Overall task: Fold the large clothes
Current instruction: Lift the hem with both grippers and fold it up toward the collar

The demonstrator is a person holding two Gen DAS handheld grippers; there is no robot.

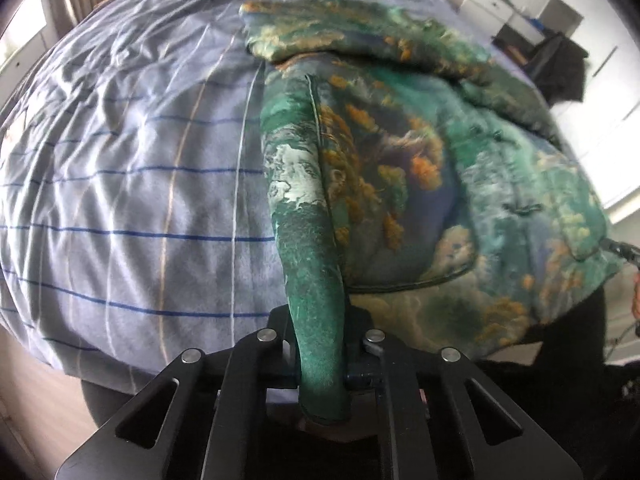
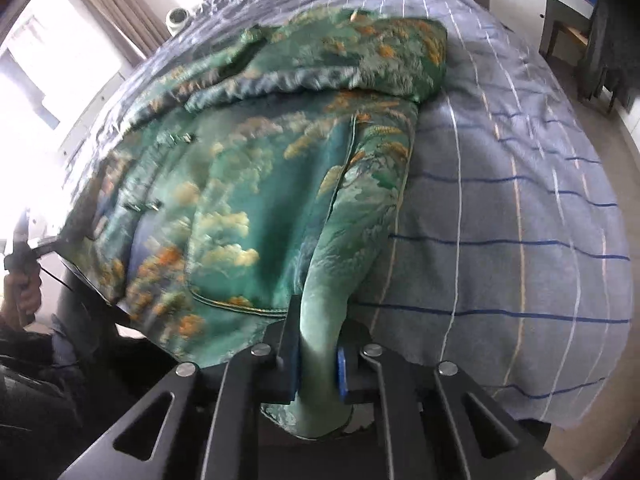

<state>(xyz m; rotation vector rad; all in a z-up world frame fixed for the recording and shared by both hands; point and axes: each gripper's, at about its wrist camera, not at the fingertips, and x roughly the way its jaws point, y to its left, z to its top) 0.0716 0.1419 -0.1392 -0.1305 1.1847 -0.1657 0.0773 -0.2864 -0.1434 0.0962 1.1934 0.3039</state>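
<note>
Green landscape-print padded jacket: lies on the blue striped bed cover, hem hanging over the near bed edge. Folded part of the jacket lies across its far end. Left hand-held gripper: at the jacket's near left corner, fabric pinched between its fingers. Right hand-held gripper: at the near right corner, likewise clamped on fabric. White round device: on the bed, beyond the jacket, near the curtain.
</note>
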